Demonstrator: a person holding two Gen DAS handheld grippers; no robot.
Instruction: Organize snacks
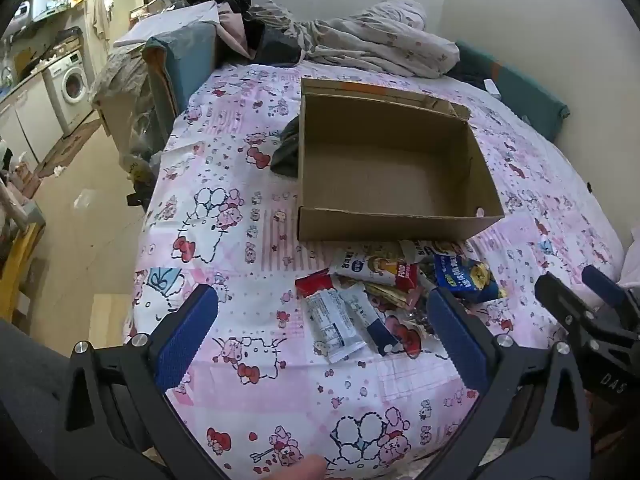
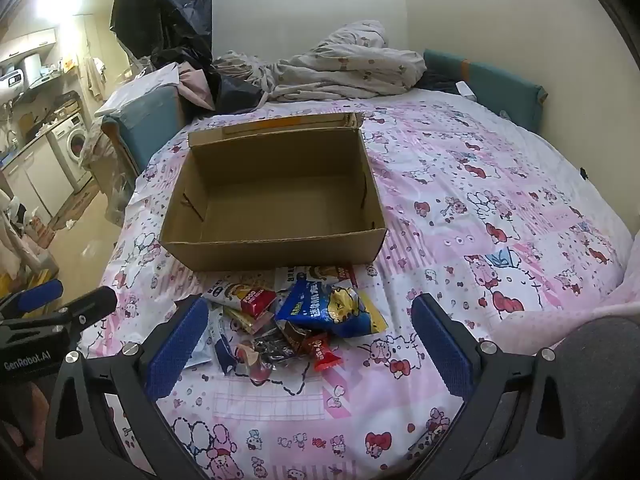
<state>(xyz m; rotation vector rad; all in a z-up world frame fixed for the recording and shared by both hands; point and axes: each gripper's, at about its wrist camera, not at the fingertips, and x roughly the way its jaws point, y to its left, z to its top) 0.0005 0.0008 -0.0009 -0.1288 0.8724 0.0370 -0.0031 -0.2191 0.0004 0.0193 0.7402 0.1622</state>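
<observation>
Both hand-held grippers, left (image 1: 322, 334) and right (image 2: 308, 338), hover wide open and empty over heaped snack packets (image 2: 296, 320), ready to load the brown cardboard box (image 2: 276, 196) just beyond.

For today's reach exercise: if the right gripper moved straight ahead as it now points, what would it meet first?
Probably the snack pile between its open fingers; the cardboard box lies beyond. Depth is unclear.

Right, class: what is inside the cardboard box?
Nothing shows inside the cardboard box: only its bare brown floor. The near wall hides the strip of floor just behind it.
</observation>
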